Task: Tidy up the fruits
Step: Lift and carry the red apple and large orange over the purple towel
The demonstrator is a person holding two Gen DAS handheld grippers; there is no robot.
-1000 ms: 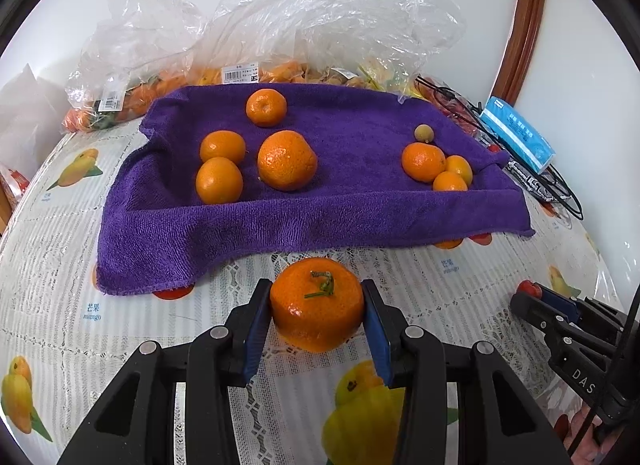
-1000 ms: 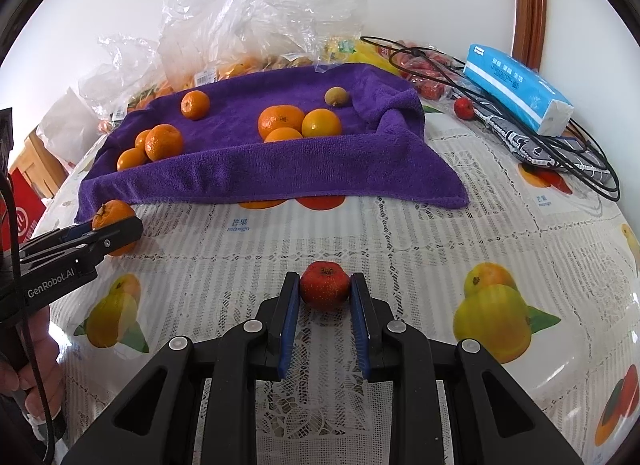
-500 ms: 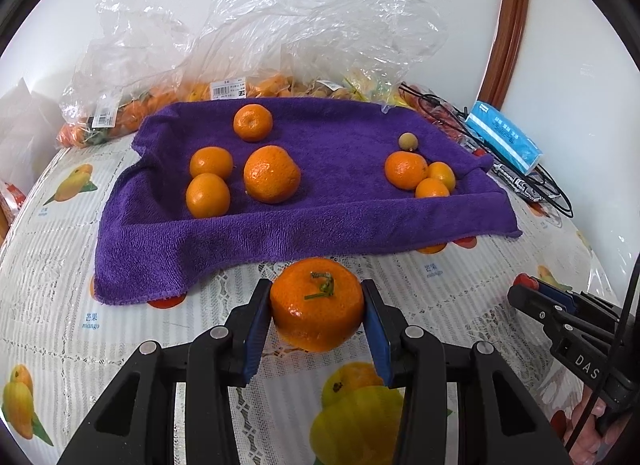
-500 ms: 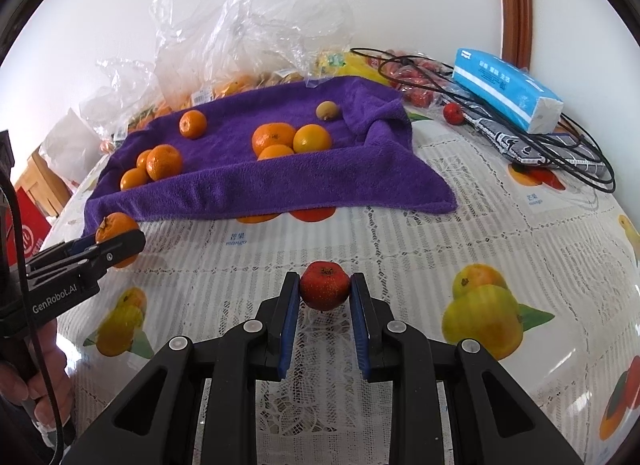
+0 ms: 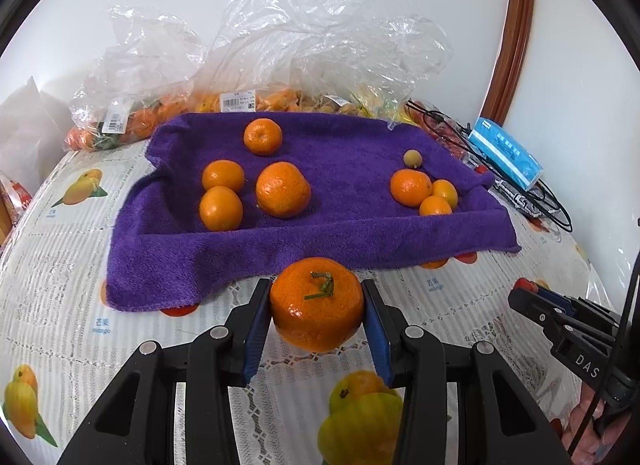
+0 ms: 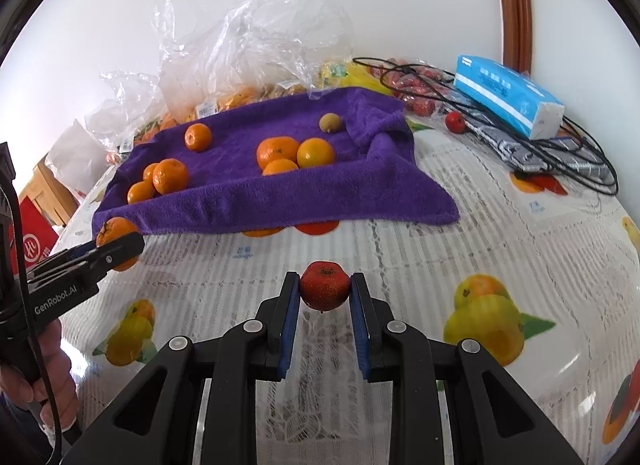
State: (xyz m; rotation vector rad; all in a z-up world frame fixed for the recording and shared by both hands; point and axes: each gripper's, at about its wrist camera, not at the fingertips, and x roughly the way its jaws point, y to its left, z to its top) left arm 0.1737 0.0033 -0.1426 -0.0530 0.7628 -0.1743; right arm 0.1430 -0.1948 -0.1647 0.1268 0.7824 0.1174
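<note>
Left gripper (image 5: 316, 315) clamps the orange (image 5: 317, 303), right gripper (image 6: 325, 297) pinches the red fruit (image 6: 325, 290), and either round fruit may slip forward from between the fingers, short of the towel (image 5: 360, 237) ahead.

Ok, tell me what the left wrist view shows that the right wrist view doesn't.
Only the left wrist view shows the green stem on top of the tangerine held in the left claw.

Only the right wrist view shows the small red fruit full-on in the right claw, and a loose red fruit by the cables.

Both show the purple towel with oranges on it and the blue tissue pack.
</note>
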